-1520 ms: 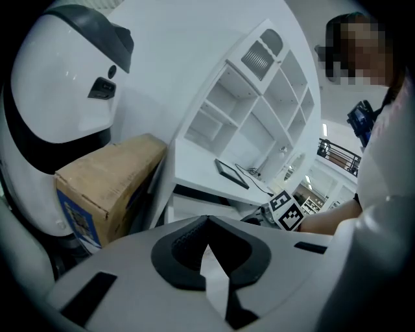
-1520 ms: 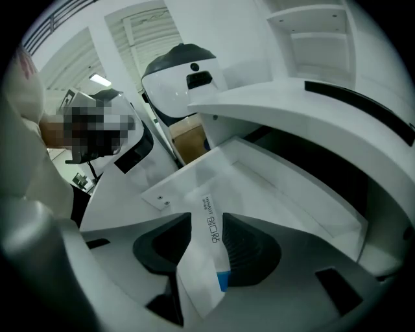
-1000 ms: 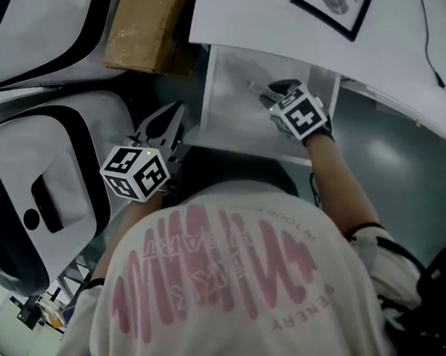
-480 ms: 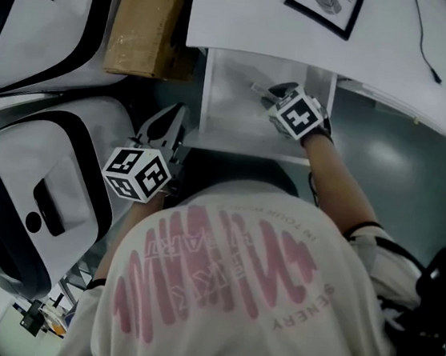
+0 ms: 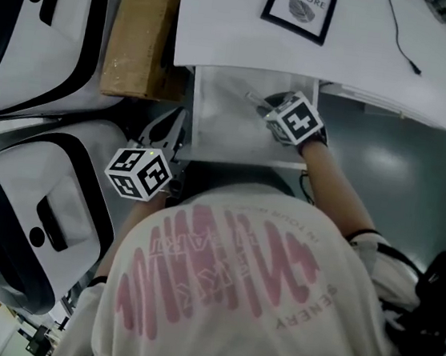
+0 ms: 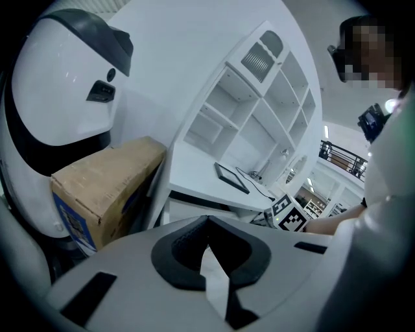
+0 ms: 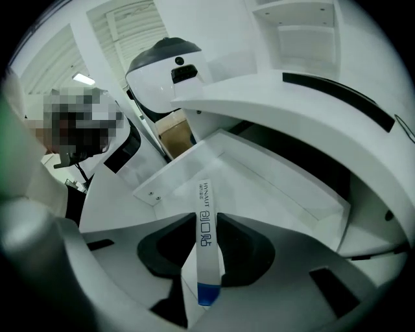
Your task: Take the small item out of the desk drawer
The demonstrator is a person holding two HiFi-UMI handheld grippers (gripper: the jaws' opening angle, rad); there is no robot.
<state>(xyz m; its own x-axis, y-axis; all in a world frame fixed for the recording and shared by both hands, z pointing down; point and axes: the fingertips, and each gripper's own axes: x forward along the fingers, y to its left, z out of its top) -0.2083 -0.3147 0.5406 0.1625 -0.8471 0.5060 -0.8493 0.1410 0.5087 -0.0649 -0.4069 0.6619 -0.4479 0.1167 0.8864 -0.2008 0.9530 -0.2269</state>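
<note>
The wrapped adhesive bandage (image 7: 205,214) stands between the jaws of the right gripper (image 7: 202,228) at the open desk drawer (image 7: 279,194). The jaws are closing, and their pads already meet its two long edges. It looks almost weightless, thin and limp, with a slick paper wrapper, so an edgewise squeeze may buckle it. A hold near mid-length across the flat faces seems safer. The left gripper (image 6: 207,224), closed on nothing, hangs near the cardboard box (image 6: 104,181).
</note>
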